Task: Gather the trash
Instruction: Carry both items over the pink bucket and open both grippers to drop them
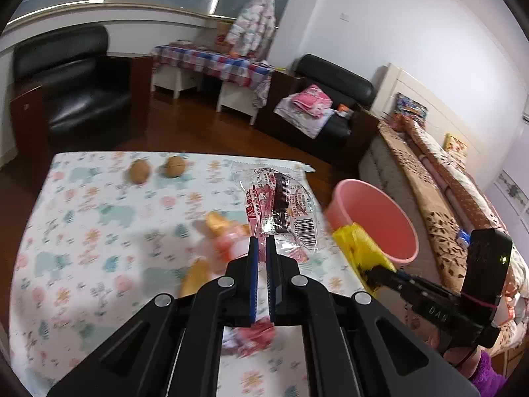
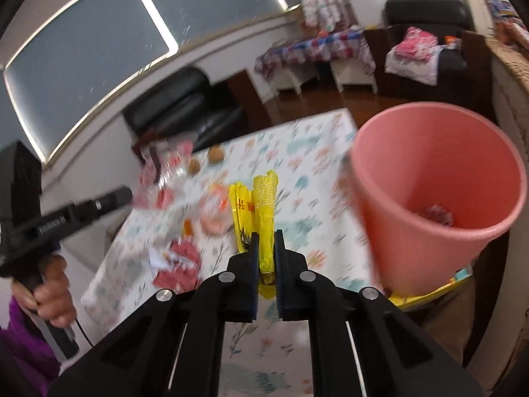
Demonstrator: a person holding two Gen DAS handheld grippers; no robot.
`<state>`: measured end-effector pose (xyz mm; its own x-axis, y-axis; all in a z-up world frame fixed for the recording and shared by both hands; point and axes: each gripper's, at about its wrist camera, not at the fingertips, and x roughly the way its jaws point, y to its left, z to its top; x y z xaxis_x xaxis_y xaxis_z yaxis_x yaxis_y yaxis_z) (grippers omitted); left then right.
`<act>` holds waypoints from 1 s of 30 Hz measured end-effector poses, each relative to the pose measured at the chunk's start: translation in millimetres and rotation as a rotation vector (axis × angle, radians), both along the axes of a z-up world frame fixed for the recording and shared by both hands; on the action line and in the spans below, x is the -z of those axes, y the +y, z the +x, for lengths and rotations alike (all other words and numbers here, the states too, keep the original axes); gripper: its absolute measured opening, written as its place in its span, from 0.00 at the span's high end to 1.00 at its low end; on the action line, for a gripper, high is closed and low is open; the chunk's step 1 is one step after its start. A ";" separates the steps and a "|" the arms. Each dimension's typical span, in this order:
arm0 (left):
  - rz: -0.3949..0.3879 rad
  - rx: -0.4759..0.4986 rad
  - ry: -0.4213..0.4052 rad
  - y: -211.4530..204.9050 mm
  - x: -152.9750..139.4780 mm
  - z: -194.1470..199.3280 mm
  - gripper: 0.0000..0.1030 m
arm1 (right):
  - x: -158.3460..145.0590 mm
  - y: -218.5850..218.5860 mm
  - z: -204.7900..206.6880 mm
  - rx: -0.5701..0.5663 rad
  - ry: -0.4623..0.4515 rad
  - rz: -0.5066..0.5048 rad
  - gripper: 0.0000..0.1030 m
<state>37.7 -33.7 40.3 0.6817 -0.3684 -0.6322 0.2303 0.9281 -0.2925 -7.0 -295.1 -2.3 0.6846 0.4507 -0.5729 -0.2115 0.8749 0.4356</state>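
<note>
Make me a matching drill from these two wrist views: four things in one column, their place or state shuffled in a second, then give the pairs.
Things
1. clear printed wrapper
2. yellow wrapper
3. pink bin
4. two brown nuts

Place or state
A. lying near the far edge of the tablecloth
B. pinched in the left gripper
C. standing by the table's right side, some trash inside
D. pinched in the right gripper

Pairs: 1-B, 2-D, 3-C, 4-A

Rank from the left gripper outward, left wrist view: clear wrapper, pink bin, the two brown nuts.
1. clear wrapper: pinched in the left gripper.
2. pink bin: right, off the table edge.
3. two brown nuts: far table edge, left; side by side, too close to rank.
</note>
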 end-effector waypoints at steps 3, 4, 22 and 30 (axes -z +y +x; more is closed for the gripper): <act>-0.009 0.039 0.001 -21.8 -3.1 9.8 0.96 | -9.9 -23.1 0.6 0.080 -0.019 0.003 0.92; -0.012 0.055 0.000 -30.2 -4.5 12.8 0.96 | -12.4 -31.2 1.1 0.106 -0.024 0.003 0.92; 0.018 0.254 0.064 -182.5 14.3 68.5 0.96 | 10.9 -113.6 29.0 0.376 0.067 -0.052 0.92; 0.074 0.243 0.138 -211.5 47.3 88.0 0.96 | 29.5 -125.2 41.9 0.392 0.113 -0.058 0.92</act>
<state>125.8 -245.2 -7.1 0.4849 -0.4602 -0.7437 0.4115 0.8704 -0.2703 34.8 -420.3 -31.8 0.7296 0.1331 -0.6708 0.1886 0.9037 0.3844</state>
